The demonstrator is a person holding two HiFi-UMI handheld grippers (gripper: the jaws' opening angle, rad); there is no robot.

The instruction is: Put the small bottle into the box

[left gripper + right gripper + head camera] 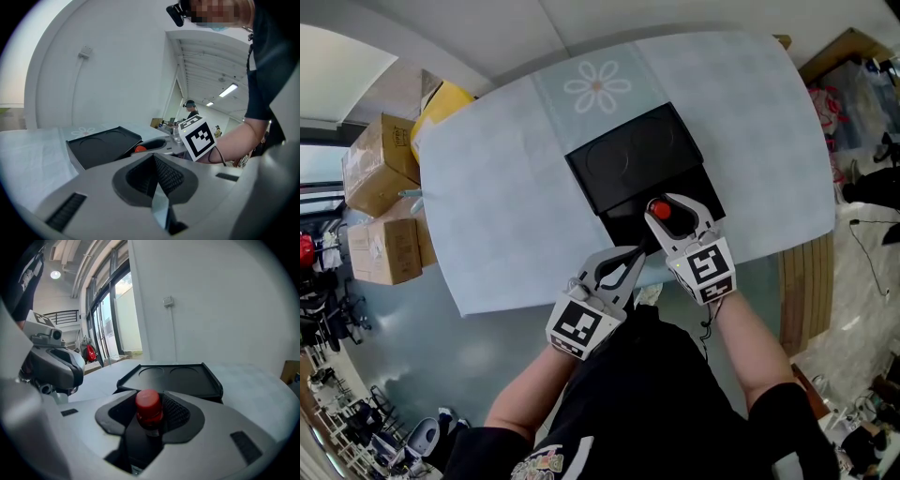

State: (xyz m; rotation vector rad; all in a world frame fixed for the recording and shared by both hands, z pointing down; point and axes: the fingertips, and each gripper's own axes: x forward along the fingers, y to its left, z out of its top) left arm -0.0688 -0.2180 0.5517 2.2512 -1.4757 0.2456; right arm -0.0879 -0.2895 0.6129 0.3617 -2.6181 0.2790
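Observation:
A black box (630, 217) lies on the table with its lid (633, 155) folded open toward the far side; the lid shows two round recesses. My right gripper (673, 212) hovers over the box's base, shut on the small bottle (661, 210) with a red cap. In the right gripper view the bottle (149, 408) stands upright between the jaws, with the lid (172, 379) beyond it. My left gripper (639, 253) is shut with nothing in it, just left of the right one at the box's near edge. From the left gripper view (157, 185) I see the lid (101, 146) and the red cap (139, 149).
A pale blue cloth (506, 206) with a flower print (597, 86) covers the table. Cardboard boxes (382, 202) and a yellow package (442, 103) are stacked past the table's left edge. A wooden slatted piece (806, 281) stands at the right. Clutter lies on the floor around.

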